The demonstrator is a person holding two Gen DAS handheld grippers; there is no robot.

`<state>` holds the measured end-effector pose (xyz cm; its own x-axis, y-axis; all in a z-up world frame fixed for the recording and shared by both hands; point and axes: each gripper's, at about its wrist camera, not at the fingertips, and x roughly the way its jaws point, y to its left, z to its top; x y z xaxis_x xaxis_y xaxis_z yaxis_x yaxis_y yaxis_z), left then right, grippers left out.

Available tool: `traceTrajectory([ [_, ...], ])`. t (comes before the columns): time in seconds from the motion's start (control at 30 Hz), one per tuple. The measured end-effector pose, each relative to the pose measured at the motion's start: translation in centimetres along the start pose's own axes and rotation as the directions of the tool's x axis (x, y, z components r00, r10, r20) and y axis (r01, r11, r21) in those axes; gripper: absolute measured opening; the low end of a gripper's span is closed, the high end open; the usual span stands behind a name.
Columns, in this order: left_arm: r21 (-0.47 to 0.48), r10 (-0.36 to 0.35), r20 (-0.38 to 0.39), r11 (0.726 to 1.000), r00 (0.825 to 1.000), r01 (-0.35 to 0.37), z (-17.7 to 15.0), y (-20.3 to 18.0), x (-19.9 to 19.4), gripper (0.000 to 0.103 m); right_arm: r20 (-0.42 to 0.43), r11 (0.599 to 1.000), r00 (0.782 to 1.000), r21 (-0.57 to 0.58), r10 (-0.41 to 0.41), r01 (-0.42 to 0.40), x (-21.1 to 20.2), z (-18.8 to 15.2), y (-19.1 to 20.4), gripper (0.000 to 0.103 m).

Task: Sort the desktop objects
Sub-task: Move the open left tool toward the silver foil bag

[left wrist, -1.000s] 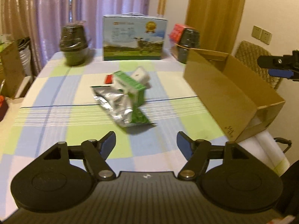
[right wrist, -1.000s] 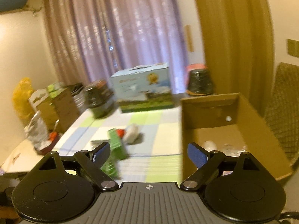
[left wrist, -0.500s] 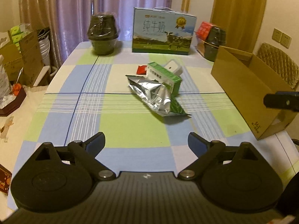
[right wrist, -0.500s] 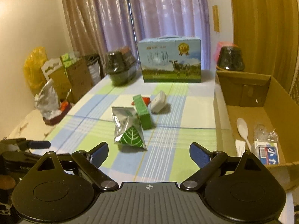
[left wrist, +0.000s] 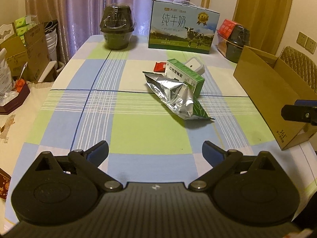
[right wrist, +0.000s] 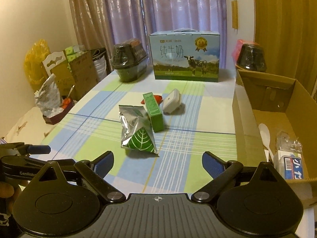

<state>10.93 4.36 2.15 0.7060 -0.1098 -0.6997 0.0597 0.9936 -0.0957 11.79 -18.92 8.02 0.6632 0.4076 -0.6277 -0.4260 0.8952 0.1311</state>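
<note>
Purple curtains (left wrist: 83,6) back a worktop (left wrist: 138,127) covered in a blue, green and white checked cloth. Milk carton box (left wrist: 183,32) stands at the far edge, a dark wrapped pot (left wrist: 117,29) to its left, another dark pot (left wrist: 238,42) far right beside a red pack (left wrist: 225,26).

Mid-worktop cluster: foil bag (left wrist: 174,96) with green leaf print lies nearest, touching the green box (left wrist: 185,75) that stands tilted behind it. Red sachet (left wrist: 160,67) lies flat just behind the green box, white case (left wrist: 194,66) just to its right.

Cardboard box (right wrist: 244,119) sits at the worktop's right edge, open top. Inside it, in the right wrist view: white spoon (right wrist: 264,135), clear wrap (right wrist: 288,141), small white-blue pack (right wrist: 290,164).

Left gripper (left wrist: 155,151) hovers over the near worktop edge, jaws released wide, nothing between them, well short of the cluster. Right gripper (right wrist: 157,159) also over the near edge, jaws spread wide and empty, foil bag just ahead between the finger lines. Part of a hand (right wrist: 9,188) shows on the left gripper's handle in the right wrist view.

Clutter left of the worktop: cartons (right wrist: 79,69), yellow bag (right wrist: 36,61).
</note>
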Motion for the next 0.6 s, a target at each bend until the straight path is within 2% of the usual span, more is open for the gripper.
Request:
traceTrajectory([
  [0.2, -0.019, 0.013, -0.004, 1.0, 1.0, -0.013, 0.0, 0.5, 0.5, 0.099, -0.003, 1.0, 1.0, -0.004, -0.002, 0.002, 0.4, 0.1, 0.2, 0.094],
  [0.6, 0.013, 0.03, -0.009, 0.999, 1.0, -0.03, 0.6, -0.1, 2.0, 0.099, -0.013, 1.0, 1.0, -0.004, -0.014, 0.014, 2.0, 0.6, -0.4, 0.095],
])
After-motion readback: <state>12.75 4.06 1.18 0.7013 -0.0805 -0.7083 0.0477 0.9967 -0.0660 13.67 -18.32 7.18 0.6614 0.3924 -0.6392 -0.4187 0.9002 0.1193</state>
